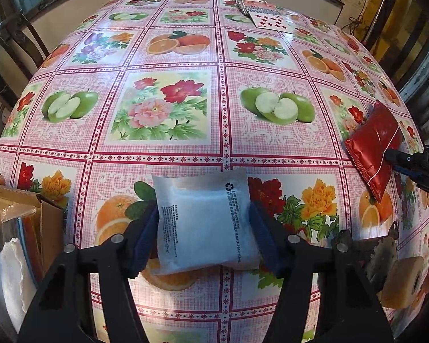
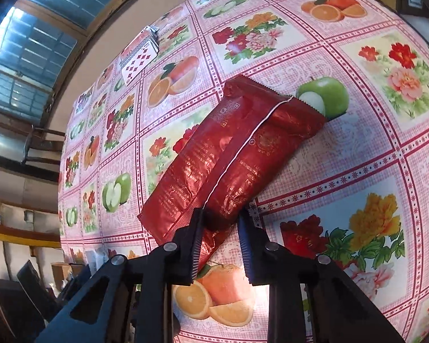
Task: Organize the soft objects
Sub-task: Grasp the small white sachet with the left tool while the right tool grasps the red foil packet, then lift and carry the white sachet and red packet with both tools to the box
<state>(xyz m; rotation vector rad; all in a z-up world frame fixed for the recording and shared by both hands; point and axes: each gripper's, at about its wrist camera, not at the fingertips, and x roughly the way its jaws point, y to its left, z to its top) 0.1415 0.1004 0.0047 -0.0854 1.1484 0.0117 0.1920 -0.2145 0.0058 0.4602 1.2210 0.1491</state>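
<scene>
- At about 8 o'clock in the left wrist view sits an open cardboard box (image 1: 47,211) with something white and crumpled in it; it looks like the likely place for the soft things, which would explain why you work close beside it.
- Your left gripper (image 1: 204,228) is clamped across the white translucent pouch (image 1: 206,225), one blue pad on each side edge. You take it across its width, probably because the filling is loose and a grip at one corner would let it sag.
- The pouch sits at 6 o'clock in that view, over the printed orange on the floral tablecloth (image 1: 168,108); whether it is lifted clear or only tilted on the cloth, I cannot tell.
- At 12 to 1 o'clock, far across the table, lie playing cards (image 1: 267,18), well apart from both pouches and not soft, so they are no part of this job.
- At 3 o'clock the red foil packet (image 1: 376,143) shows with a dark gripper tip at its near end.
- In the right wrist view your right gripper (image 2: 221,223) pinches that packet (image 2: 237,148) at its narrow near end, jaws drawn close on the foil beside the white seam line.
- The packet stretches away toward 1 o'clock and seems to rest on the cloth, so an end grip suits dragging or lifting it lengthwise.
</scene>
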